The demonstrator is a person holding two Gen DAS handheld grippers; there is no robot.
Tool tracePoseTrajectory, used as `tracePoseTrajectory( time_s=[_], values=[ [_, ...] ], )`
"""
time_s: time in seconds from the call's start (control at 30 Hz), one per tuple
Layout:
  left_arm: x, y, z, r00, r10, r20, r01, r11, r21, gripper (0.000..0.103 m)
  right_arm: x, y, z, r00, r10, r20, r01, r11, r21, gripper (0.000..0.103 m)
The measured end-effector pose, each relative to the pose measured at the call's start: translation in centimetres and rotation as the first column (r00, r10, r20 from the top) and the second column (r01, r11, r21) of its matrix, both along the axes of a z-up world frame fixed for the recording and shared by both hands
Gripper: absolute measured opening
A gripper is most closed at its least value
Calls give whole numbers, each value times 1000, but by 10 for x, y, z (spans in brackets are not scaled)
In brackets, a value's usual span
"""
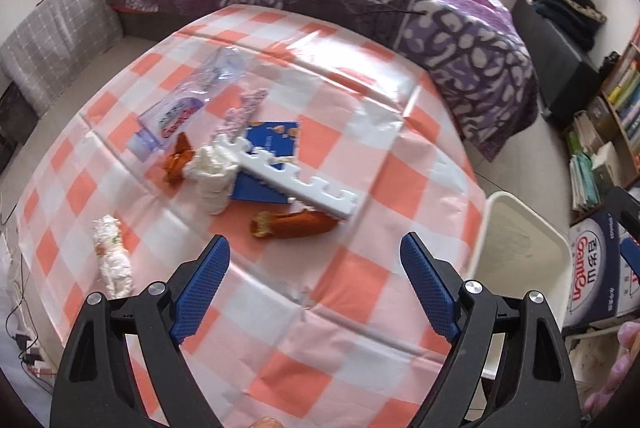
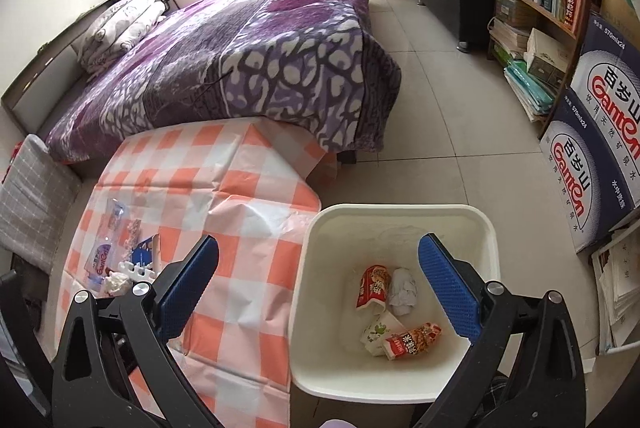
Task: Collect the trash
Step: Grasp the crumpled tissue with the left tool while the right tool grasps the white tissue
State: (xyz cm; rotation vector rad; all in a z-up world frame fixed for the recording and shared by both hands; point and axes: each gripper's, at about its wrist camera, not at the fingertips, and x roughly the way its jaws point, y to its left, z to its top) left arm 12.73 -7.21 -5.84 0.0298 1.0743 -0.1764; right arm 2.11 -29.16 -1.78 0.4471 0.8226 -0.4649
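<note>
1. Left wrist view first: the left gripper (image 1: pixel 314 260) hangs over the near part of the checked tablecloth (image 1: pixel 360 292), tilted steeply down, its jaws spread wide with nothing between them.
2. Just beyond its fingertips, and a shade toward the left finger, lies the brown wrapper (image 1: pixel 294 224). Its long axis runs across the gripper's line, roughly side to side, so the open jaws would have to straddle its short width. I'd say this is the likeliest next pick, and the left gripper is clearly the nearer of the two.
3. Left of the brown wrapper and apart from it, a crumpled white tissue (image 1: pixel 113 256) lies close to the cloth's edge.
4. Past the brown wrapper sits a heap: a white foam strip (image 1: pixel 296 180) lying diagonally over a blue card (image 1: pixel 272 148), a white paper wad (image 1: pixel 212 176), and a small orange wrapper (image 1: pixel 178 160).
5. Farthest from the brown wrapper, a clear plastic bottle (image 1: pixel 188 104) lies on its side.
6. Right of the brown wrapper, off the table, stands the white bin (image 2: pixel 394 216). The right gripper (image 2: pixel 320 284) hovers at its near rim, angled down, jaws fully apart and empty; several wrappers (image 2: pixel 374 286) already lie inside.
</note>
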Motion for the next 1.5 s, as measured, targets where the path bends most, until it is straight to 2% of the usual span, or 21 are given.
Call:
tracePoseTrajectory(
  time_s=[0.17, 0.27, 0.33, 0.47, 0.57, 0.63, 0.73, 0.77, 0.87, 0.93, 1.0, 1.13, 1.2, 1.27, 1.33, 1.4, 1.5],
  values=[
    [27, 67, -9, 989, 133, -59, -129, 989, 78, 85, 15, 22, -6, 999, 42, -17, -41, 999, 32, 96],
    [41, 99, -30, 979, 144, -144, -117, 976, 182, 85, 24, 39, -9, 997, 76, -24, -75, 996, 39, 96],
    [48, 121, -45, 965, 187, -186, -147, 967, 209, 85, 31, 53, -13, 994, 104, -36, -103, 994, 32, 96],
    [55, 155, -70, 921, 233, -313, -194, 969, 150, 84, 44, 77, -20, 986, 155, -56, -153, 988, 29, 96],
    [55, 174, -75, 894, 252, -370, -239, 968, 82, 83, 55, 100, -25, 974, 216, -68, -215, 976, 17, 96],
    [55, 184, -79, 876, 263, -404, -267, 963, 49, 79, 63, 117, -31, 961, 263, -81, -264, 965, 3, 96],
    [55, 196, -89, 849, 266, -457, -293, 956, 12, 63, 75, 138, -43, 941, 319, -110, -321, 947, 3, 96],
    [54, 198, -92, 842, 262, -472, -294, 956, 7, 55, 79, 145, -48, 934, 335, -122, -336, 942, 19, 96],
    [51, 199, -89, 856, 260, -447, -273, 961, 37, 38, 88, 160, -60, 924, 362, -127, -355, 932, 76, 93],
    [50, 201, -83, 862, 252, -440, -279, 960, 5, 38, 91, 171, -67, 915, 380, -136, -370, 925, 91, 87],
    [49, 207, -68, 881, 256, -397, -286, 958, -19, 37, 94, 182, -71, 903, 405, -140, -395, 914, 94, 85],
    [44, 212, -3, 945, 271, -185, -276, 961, -5, 37, 104, 208, -72, 881, 454, -137, -456, 890, 14, 85],
    [36, 211, 32, 962, 261, -87, -265, 964, -36, 38, 111, 222, -74, 868, 480, -126, -485, 874, -15, 85],
    [37, 215, 57, 965, 262, 1, -262, 964, -54, 38, 121, 233, -80, 866, 484, -128, -490, 872, -19, 84],
    [31, 217, 73, 962, 268, 57, -264, 963, -60, 38, 129, 241, -86, 869, 476, -132, -481, 877, -1, 80],
    [34, 213, 75, 960, 271, 64, -267, 961, -73, 38, 139, 250, -93, 872, 470, -134, -471, 882, 26, 79],
    [44, 217, 74, 957, 288, 34, -283, 953, -105, 38, 147, 258, -98, 880, 458, -127, -457, 889, 39, 79]
  ],
)
